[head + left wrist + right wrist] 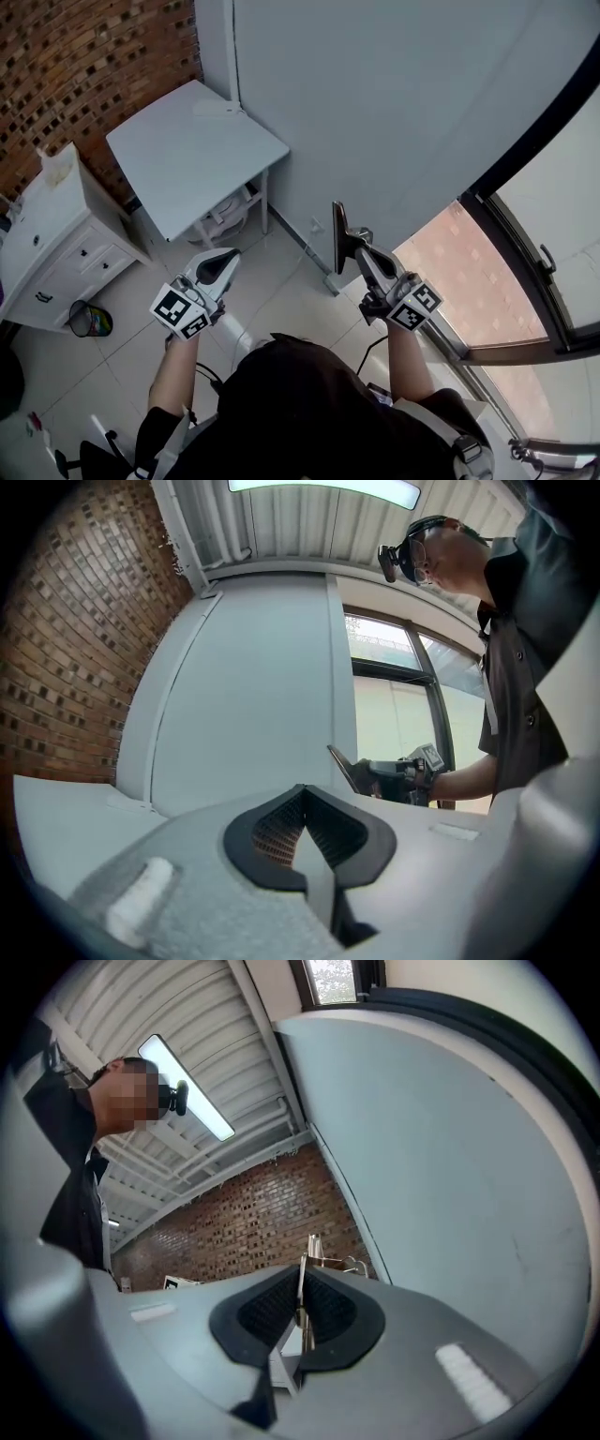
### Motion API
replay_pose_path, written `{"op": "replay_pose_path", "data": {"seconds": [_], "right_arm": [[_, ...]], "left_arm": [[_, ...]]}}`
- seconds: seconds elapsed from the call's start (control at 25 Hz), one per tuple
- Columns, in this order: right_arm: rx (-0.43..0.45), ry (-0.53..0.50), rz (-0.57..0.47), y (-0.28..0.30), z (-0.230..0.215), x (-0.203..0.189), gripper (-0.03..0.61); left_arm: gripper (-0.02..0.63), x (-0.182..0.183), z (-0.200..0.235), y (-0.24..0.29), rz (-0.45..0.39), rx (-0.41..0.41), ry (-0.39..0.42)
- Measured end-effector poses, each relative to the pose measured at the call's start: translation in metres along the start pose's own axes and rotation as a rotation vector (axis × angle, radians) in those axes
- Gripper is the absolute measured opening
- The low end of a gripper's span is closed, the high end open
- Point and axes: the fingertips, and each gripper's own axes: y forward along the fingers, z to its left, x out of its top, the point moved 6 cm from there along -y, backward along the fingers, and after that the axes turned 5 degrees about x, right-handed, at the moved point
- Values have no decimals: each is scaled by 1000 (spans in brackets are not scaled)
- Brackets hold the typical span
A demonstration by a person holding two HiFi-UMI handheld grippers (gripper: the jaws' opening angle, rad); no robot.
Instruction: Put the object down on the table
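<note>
Head view, looking steeply down: the person stands on pale floor tiles (281, 300) with one gripper in each hand.

Landmark: the pale blue-grey square table top on white legs (187, 150), set in the corner between the red brick wall (84, 66) and the plain grey wall (394, 103).

Task thing: a thin, dark, flat rectangular panel (337, 234). It is in the air, on edge and roughly upright. In the head view it is to the right of the table's near-right corner, well apart from the table top and touching no surface. It is not set down.

Right gripper (352, 247): jaws closed on the panel's lower part. Its own view shows the panel edge-on as a narrow strip pinched between the black ribbed pads (267, 1312). Held out to the right of the table.

Left gripper (226, 259): jaws pressed together, nothing between them. Held just in front of the table's near edge, clear of it and well apart from the panel.

Other items:
- White chest of drawers with dark knobs (56, 234), just left of the table.
- Small dark waste bin with something green inside (90, 320), on the floor in front of the chest.
- Dark-framed window (525, 253), far right, well apart from the table.
</note>
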Motion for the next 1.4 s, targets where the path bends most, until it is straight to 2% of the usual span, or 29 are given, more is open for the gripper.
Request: {"op": "replay_pose_path", "data": {"seconds": [0.16,0.52,0.88,1.08,1.2,1.4], "right_arm": [[66,47,-7,13,-2,-3,17],[216,159,47,47,-19,-35,17],[403,289,104,93,-9,-74,17],[463,286,96,125,16,-73,17],[476,255,91,139,30,-68,17],[481,219,87,164,37,-69,17]], "left_arm": [[0,4,-5,-10,-23,77,27],[0,-6,-23,-42,10,243,19],[0,-6,-27,-101,8,506,43],[0,-1,-20,-135,-23,545,74],[0,8,-3,-151,-69,572,68],[0,11,26,-156,-80,551,96]]}}
